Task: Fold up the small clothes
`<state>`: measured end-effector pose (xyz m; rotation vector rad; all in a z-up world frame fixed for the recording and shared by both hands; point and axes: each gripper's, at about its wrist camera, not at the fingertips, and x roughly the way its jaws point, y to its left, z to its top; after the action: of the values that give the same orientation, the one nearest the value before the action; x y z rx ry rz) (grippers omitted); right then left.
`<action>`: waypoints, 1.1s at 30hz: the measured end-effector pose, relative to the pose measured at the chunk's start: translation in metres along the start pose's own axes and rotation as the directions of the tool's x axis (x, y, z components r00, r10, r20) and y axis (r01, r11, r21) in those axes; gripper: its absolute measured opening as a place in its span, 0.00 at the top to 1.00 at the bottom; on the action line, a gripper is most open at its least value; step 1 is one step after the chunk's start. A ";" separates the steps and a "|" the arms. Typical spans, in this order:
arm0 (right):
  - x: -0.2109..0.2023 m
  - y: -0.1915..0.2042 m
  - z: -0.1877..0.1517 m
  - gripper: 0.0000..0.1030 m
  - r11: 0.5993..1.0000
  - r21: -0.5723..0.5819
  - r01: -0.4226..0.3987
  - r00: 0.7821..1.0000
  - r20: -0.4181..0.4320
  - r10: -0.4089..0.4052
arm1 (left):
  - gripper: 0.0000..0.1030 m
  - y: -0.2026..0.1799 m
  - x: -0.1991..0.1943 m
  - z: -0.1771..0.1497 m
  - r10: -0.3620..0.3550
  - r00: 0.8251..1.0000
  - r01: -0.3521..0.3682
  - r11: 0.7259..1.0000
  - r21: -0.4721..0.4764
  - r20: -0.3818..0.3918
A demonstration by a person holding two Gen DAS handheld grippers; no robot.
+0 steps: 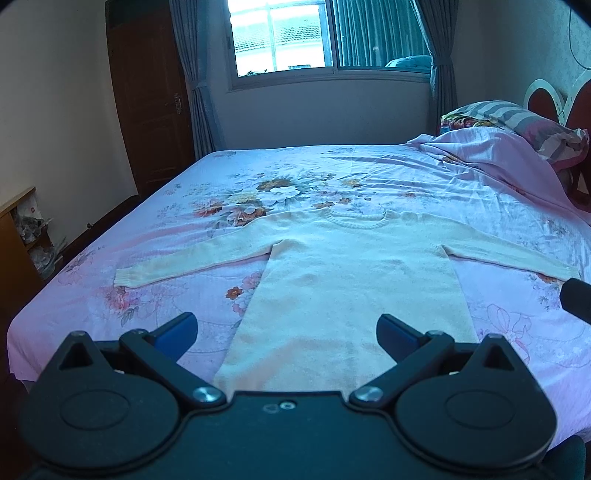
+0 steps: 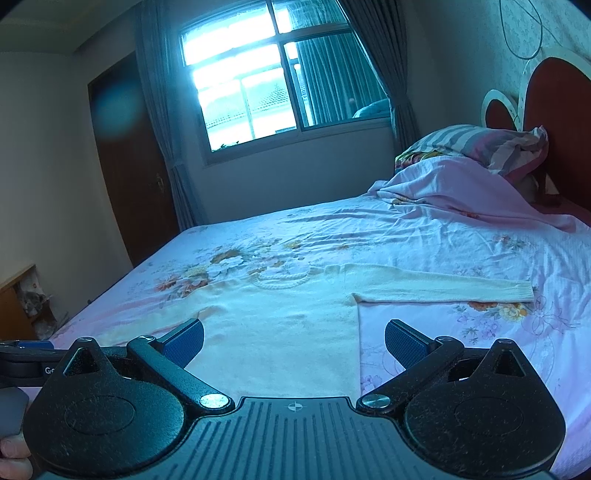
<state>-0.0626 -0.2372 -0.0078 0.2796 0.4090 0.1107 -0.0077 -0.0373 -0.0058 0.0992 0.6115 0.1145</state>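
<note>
Both grippers, left point(image 1: 286, 332) and right point(image 2: 294, 341), hang spread wide, holding nothing, above the flat sweater point(image 1: 343, 280). Folding looks unstarted. Next probably means pinching a sleeve point(image 2: 443, 288) and carrying it inward.

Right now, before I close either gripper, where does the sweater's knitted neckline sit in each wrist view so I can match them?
Left wrist: the neckline sits just right of centre, mid-height, at the far end of the cream sweater.
Right wrist: the neckline sits just left of centre, a little below mid-height.
Shared landmark: the window above the far side of the bed.
</note>
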 end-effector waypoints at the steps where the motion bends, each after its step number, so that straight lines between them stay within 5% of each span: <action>1: 0.000 0.000 0.000 0.00 1.000 0.000 -0.001 1.000 -0.001 0.001 | 0.01 0.000 0.000 0.000 -0.001 1.000 0.001 1.000 0.000 -0.001; 33: 0.008 -0.002 -0.004 0.00 1.000 0.003 0.007 1.000 -0.020 -0.007 | 0.01 0.001 0.007 -0.005 -0.005 1.000 0.005 1.000 -0.001 -0.013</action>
<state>-0.0566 -0.2374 -0.0149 0.2798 0.4295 0.1061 -0.0050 -0.0350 -0.0136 0.0963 0.6247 0.1110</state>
